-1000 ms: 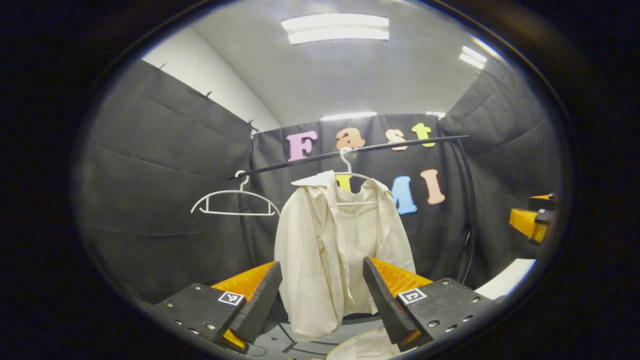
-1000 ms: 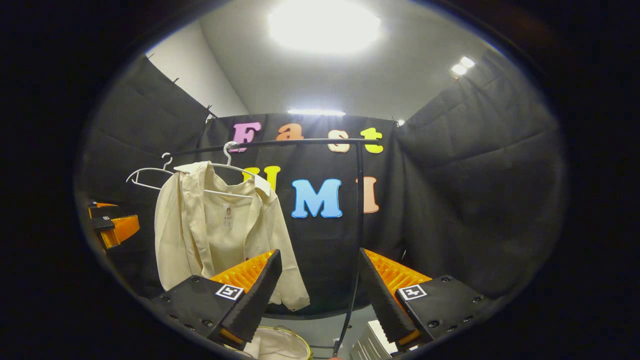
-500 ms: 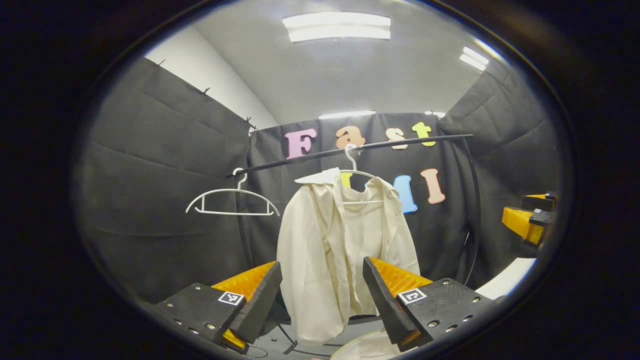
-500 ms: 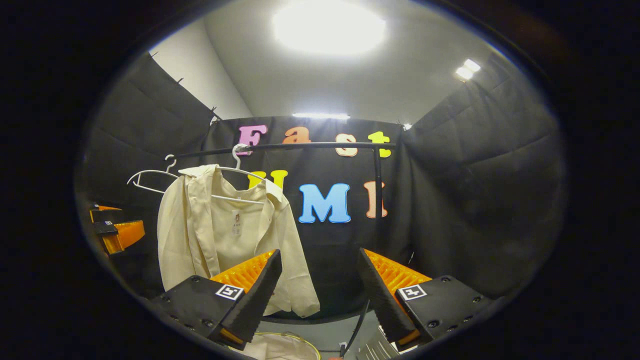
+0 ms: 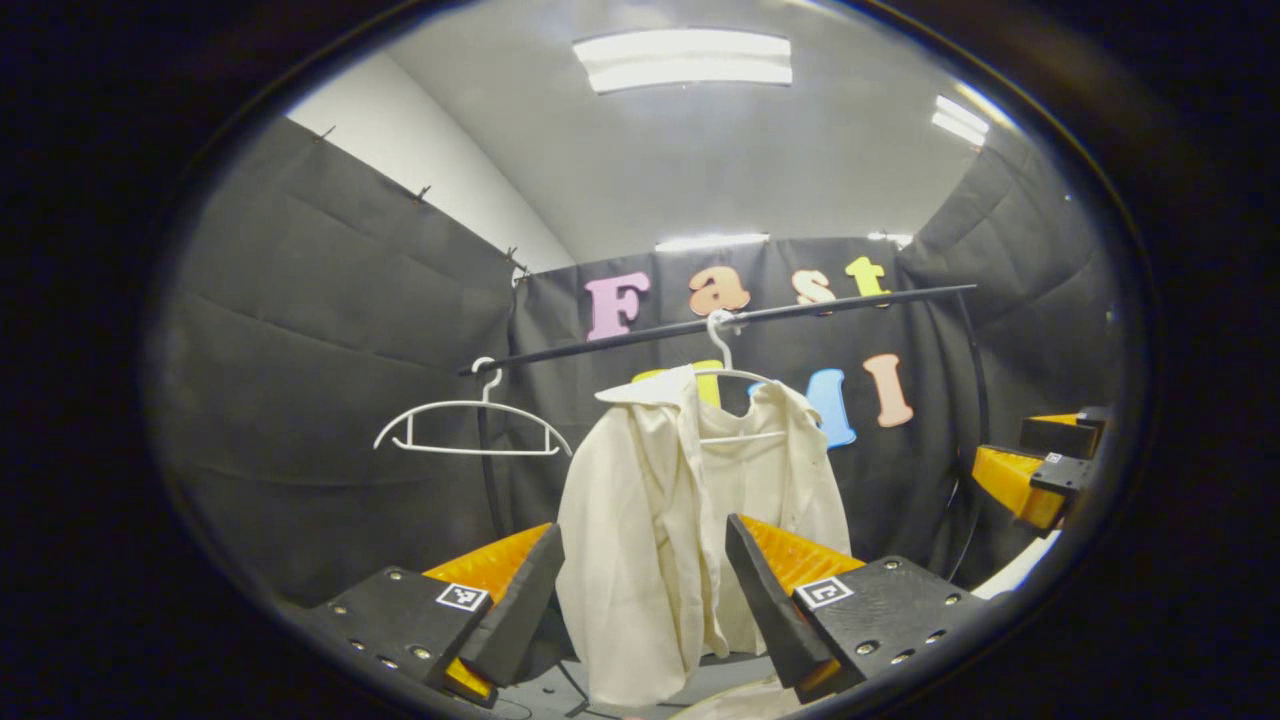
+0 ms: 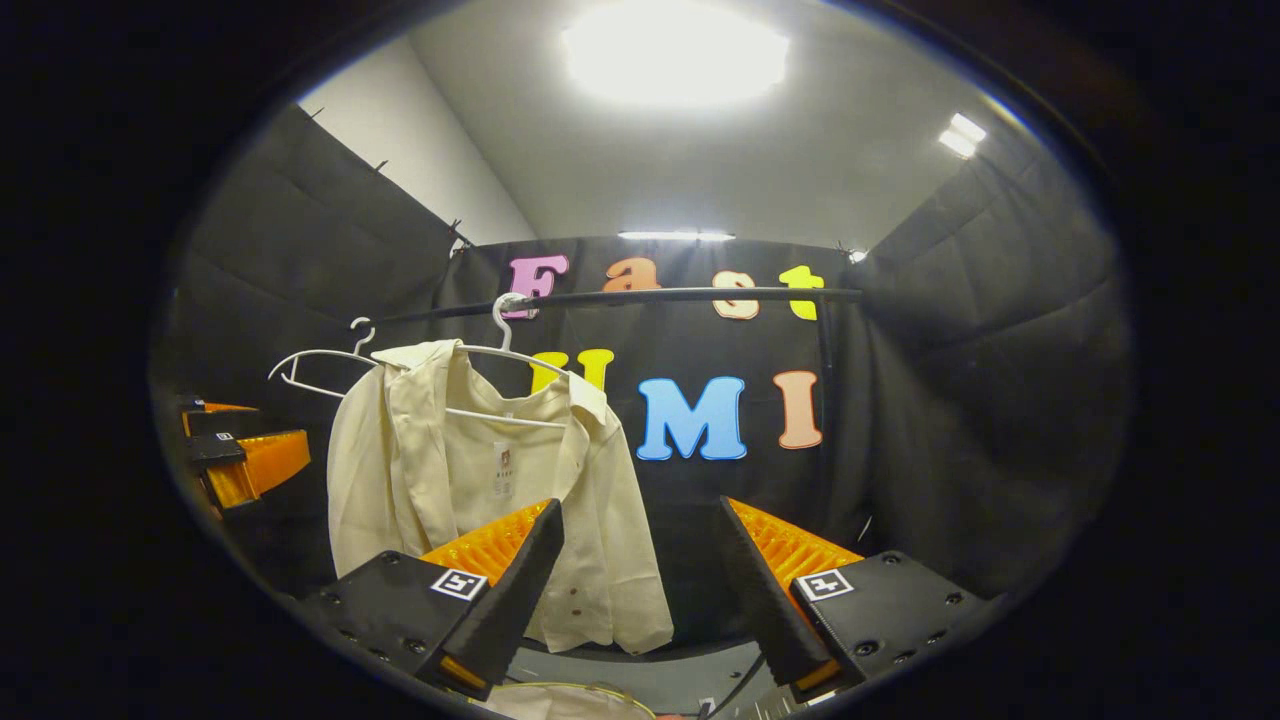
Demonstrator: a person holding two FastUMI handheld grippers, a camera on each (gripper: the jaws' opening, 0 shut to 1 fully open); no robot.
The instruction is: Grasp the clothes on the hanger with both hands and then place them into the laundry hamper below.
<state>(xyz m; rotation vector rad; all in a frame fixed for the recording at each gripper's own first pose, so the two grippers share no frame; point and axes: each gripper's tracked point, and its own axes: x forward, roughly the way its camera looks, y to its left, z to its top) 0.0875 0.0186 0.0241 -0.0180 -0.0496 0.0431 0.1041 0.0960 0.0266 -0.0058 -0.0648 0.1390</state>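
- Left gripper view: your left gripper point(image 5: 645, 590) hangs with its jaws spread wide and nothing between them, aimed at the cream shirt point(image 5: 690, 540) draped on a white hanger point(image 5: 735, 385) from the black rail point(image 5: 720, 322). An empty hanger point(image 5: 470, 425) sits further along the rail; your right gripper point(image 5: 1035, 470) shows at the edge.
- The shirt hangs with its long axis vertical, collar up, hem down — its open front turned toward you.
- Right gripper view: your right gripper point(image 6: 640, 590) is also wide open and holds nothing, well apart from the shirt point(image 6: 480, 500), which hangs to its left. A pale rim at the bottom is likely the hamper point(image 6: 570, 695).
- The fabric looks light, soft and floppy; it should bunch easily. Take hold at each shoulder — near the hanger's ends.
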